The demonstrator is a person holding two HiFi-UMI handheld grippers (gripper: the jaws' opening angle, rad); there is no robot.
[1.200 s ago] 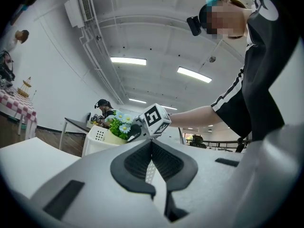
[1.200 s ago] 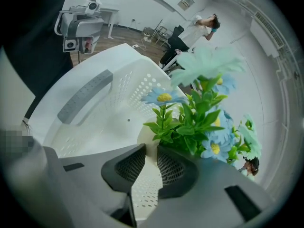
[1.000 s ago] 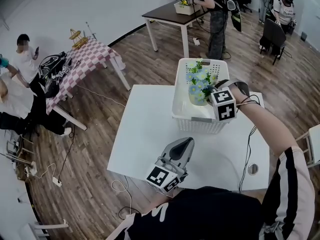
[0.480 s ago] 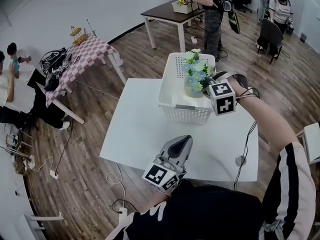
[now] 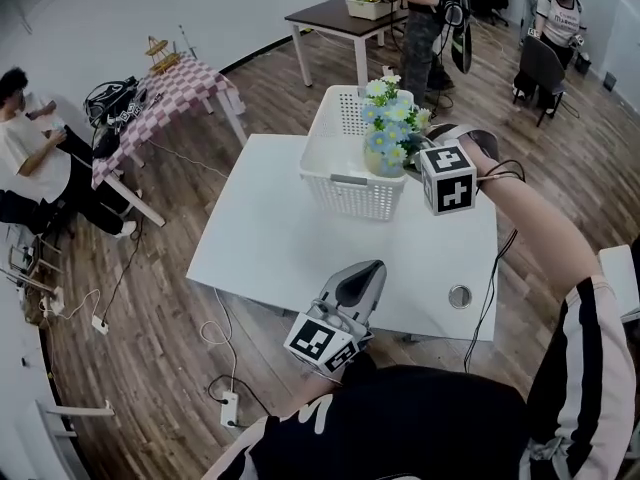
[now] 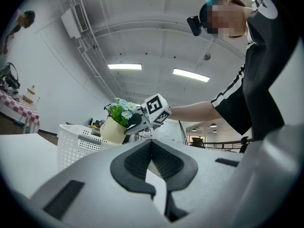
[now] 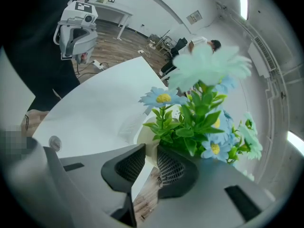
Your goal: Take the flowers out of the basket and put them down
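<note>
Blue and white flowers [image 5: 388,120] stand in a cream pot [image 5: 381,161] that hangs in the air over the right side of the white basket [image 5: 340,190]. My right gripper [image 5: 410,158] is shut on the pot's rim [image 7: 145,141], one pad inside and one outside. The flowers [image 7: 202,118] fill the right gripper view. In the left gripper view the pot [image 6: 113,130] shows clear above the basket [image 6: 76,144]. My left gripper [image 5: 364,279] is shut and empty, low at the white table's [image 5: 270,248] near edge.
A round grommet [image 5: 459,296] sits in the table's near right corner. A checkered table [image 5: 165,93] and a seated person [image 5: 30,158] are at the left. Farther back a person stands by a dark table [image 5: 335,13].
The right gripper has lifted the flower pot up out of the basket. The head view has shifted, so table and basket sit more to the left. The left gripper stays put.
</note>
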